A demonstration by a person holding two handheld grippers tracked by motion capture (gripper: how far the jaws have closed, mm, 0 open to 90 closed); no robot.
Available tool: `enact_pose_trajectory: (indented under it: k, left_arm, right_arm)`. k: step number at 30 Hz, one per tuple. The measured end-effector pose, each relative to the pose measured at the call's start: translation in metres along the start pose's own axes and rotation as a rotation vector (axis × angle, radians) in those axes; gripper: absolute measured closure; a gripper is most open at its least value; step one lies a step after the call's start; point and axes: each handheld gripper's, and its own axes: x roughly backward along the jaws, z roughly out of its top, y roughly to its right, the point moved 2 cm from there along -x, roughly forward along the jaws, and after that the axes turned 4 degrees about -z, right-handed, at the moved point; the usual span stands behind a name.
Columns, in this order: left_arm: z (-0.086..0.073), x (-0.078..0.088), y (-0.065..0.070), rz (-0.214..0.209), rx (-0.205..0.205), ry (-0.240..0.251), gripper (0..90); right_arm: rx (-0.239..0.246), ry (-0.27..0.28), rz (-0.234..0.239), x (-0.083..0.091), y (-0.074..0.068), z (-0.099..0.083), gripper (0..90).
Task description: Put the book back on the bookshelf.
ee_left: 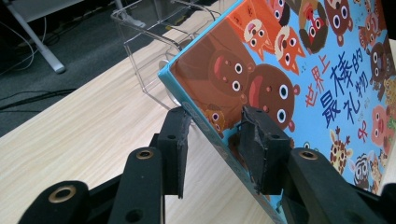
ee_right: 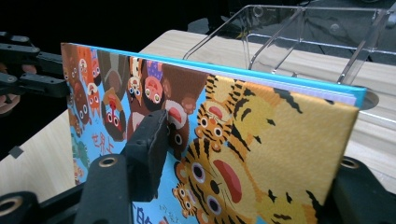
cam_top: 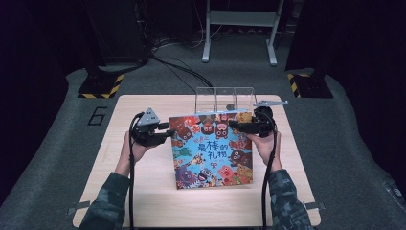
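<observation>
book [cam_top: 210,151] tilted up at table [cam_top: 143,201] centre | left gripper [cam_top: 165,133] clamps its 9 o'clock edge | right gripper [cam_top: 234,125] clamps its 2 o'clock corner | clear rack [cam_top: 224,98] at 12 o'clock

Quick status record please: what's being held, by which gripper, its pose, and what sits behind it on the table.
held item: picture book with a cartoon-animal cover
left gripper: jaws straddle the book's left edge, one on each side of the cover
right gripper: jaws straddle the book's right edge near the top corner
book pose: tilted up, top edge raised toward the far side
behind book: clear plastic divider rack, empty slots visible
surface: light wooden table
</observation>
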Motion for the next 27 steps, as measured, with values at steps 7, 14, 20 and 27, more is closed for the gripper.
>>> enact_pose_trajectory:
  k: [7, 14, 20, 27]
  left_arm:
    - [-0.001, 0.004, -0.001, 0.009, 0.017, 0.006, 65.2]
    - [0.001, 0.008, 0.001, 0.013, 0.019, 0.01, 65.7]
    - [0.005, 0.012, -0.003, 0.031, 0.016, 0.021, 67.9]
    - [0.007, 0.023, -0.002, 0.049, 0.002, 0.061, 69.8]
  right_arm:
    - [0.026, 0.005, -0.032, -0.005, -0.002, 0.004, 38.6]
    - [0.037, -0.008, -0.053, -0.009, -0.002, 0.008, 37.4]
    - [0.057, 0.001, -0.058, -0.008, -0.005, 0.013, 37.4]
    - [0.091, 0.036, -0.06, -0.006, -0.011, 0.017, 37.3]
